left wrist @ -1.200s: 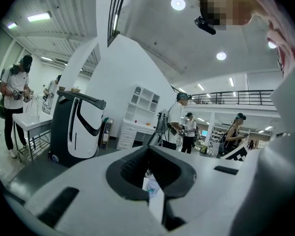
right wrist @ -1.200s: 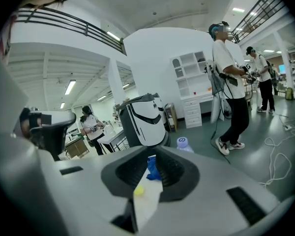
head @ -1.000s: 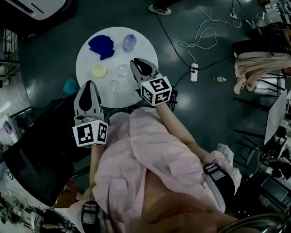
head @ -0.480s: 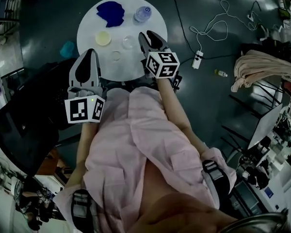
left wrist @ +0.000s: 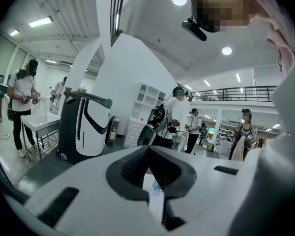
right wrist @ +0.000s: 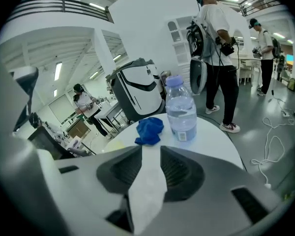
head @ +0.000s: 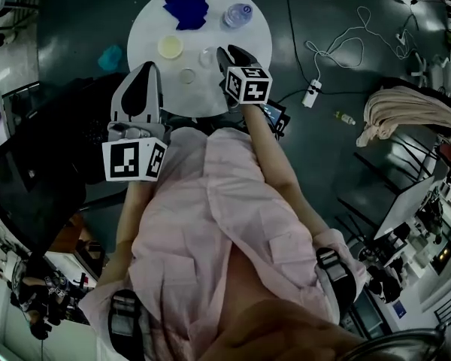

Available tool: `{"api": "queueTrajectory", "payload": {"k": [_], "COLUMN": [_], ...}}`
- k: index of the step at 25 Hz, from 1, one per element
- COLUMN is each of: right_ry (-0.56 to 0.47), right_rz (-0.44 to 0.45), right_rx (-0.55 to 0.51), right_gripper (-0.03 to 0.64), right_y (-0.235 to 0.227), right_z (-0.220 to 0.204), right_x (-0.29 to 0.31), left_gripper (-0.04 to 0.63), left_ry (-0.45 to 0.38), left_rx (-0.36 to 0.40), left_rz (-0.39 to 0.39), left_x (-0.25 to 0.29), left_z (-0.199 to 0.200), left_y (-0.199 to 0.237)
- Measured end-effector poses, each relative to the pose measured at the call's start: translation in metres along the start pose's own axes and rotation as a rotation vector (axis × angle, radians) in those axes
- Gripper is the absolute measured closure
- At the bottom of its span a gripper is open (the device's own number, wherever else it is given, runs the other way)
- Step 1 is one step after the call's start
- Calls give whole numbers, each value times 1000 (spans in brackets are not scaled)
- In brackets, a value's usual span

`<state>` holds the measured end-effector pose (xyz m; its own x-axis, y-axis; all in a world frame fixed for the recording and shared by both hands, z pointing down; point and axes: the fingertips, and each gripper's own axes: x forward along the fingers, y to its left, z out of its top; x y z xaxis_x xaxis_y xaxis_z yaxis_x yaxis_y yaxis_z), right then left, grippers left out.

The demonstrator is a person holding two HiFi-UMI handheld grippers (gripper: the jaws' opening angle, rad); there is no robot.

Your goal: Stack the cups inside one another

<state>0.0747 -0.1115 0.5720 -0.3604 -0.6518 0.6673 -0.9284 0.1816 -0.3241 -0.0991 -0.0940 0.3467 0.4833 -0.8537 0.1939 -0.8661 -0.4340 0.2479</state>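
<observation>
On the round white table (head: 146, 32) stand a yellow cup (head: 170, 47) and two clear cups, one (head: 207, 56) farther, one (head: 188, 75) nearer. My right gripper (head: 227, 50) reaches over the table's near right edge, its tip just right of the farther clear cup. In the right gripper view my right gripper (right wrist: 151, 149) has a narrow gap between its jaws and nothing in it. My left gripper (head: 146, 68) hovers at the table's near left edge. In the left gripper view my left gripper (left wrist: 147, 151) has its tips meeting, empty.
A water bottle (head: 238, 14) (right wrist: 180, 109) and a crumpled blue cloth (head: 186, 7) (right wrist: 149, 130) sit at the table's far side. A teal object (head: 113, 57), cables and a power strip (head: 313, 94) lie on the floor. A white machine (left wrist: 86, 127) and several people stand beyond.
The head view has swung, so the table now sits higher in the picture. Both grippers stay at the table's near edge, and the left one has crept closer to the rim.
</observation>
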Motion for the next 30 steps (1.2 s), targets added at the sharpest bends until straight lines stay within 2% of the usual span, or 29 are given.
{"api": "queueTrajectory", "payload": {"k": [13,27,30], "right_ry": [175,265,271], "right_rz": [-23,-92,-113], "right_rx": [-31,-6,-18], "right_gripper": [503,503,538], "right_y": [-9,-25,-28], "right_z": [-46,-67,-68], "right_x": [41,53,54], "left_gripper": [580,580,580], "left_ry": [0,-3,-2], "left_rx": [-11,-20,-23], "left_rz": [49,63,64], "left_x": [-8,-12,-12], "left_z": [-1,-1,-1], "left_y": [12,15,15]}}
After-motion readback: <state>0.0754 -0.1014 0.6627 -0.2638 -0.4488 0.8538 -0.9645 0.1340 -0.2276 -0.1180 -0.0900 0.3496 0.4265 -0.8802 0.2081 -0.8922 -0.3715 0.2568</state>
